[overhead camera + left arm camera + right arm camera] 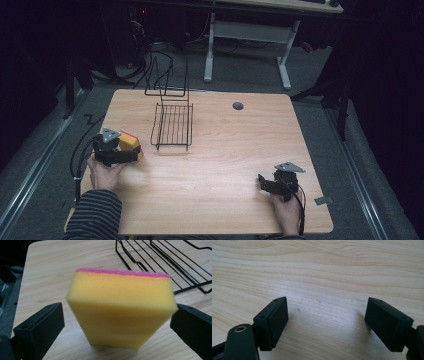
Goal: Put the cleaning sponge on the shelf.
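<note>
- The left gripper, black with a grey three-cornered plate on top, sits near the left edge of the light wooden bench, held by the person's left hand, whose forearm wears a dark striped sleeve.
- A thick yellow foam sponge with a pink scouring layer stands between the left gripper's jaws in the left gripper view, its pink layer on the far side, away from the camera.
- The jaws stand wide on either side of the sponge. The right-hand one meets the sponge's corner, while the left-hand one is clear of it with bench showing between, so the sponge is not squeezed and the jaws are released.
- The sponge's lower edge appears to rest on the bench, though the exact contact is hard to make out.
- In the high view the sponge lies just left of a black wire dish rack, near it but not touching.
- The rack's flat wire tray lies on the bench, and taller wire loops rise at its far end; in the left gripper view its bars cross the upper right, beyond the sponge.
- The right gripper is near the bench's front right, well apart from the sponge and rack, held in the person's right hand.
- In the right gripper view its jaws are spread wide over bare wood grain, holding nothing.
- A small round grey grommet sits in the bench toward the far edge.
</note>
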Action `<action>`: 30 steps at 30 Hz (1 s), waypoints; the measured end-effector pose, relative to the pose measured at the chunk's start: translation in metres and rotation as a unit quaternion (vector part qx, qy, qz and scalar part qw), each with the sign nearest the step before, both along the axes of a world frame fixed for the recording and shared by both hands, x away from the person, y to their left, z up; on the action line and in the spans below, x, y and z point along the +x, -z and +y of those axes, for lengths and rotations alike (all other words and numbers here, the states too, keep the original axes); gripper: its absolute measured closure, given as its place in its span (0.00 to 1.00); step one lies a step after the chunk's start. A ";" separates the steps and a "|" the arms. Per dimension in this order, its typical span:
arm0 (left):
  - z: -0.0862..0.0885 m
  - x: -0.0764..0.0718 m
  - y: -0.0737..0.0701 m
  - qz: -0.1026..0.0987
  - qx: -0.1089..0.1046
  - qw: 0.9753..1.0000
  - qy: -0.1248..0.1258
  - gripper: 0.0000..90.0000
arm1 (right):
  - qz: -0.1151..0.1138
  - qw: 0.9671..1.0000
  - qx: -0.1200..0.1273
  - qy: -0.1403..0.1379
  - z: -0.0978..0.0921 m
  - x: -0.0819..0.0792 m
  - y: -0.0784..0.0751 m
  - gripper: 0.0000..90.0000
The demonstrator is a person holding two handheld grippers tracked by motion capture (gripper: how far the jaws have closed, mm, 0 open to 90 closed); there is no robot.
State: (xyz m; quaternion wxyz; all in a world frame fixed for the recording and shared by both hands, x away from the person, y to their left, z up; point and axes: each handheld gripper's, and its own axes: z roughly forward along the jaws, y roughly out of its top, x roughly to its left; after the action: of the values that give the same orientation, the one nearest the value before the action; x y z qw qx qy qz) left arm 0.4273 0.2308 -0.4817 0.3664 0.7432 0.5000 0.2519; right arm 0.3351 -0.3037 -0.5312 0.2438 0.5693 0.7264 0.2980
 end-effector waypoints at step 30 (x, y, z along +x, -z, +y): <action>-0.007 0.015 0.021 0.021 0.009 1.000 -0.001 0.10 | 0.000 1.000 0.000 0.000 0.000 0.000 0.000 0.21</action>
State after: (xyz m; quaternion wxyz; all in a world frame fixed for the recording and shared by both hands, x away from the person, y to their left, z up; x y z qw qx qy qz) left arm 0.4423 0.2240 -0.5025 0.3486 0.7510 0.5063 0.2410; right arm 0.3351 -0.3037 -0.5312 0.2442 0.5690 0.7265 0.2978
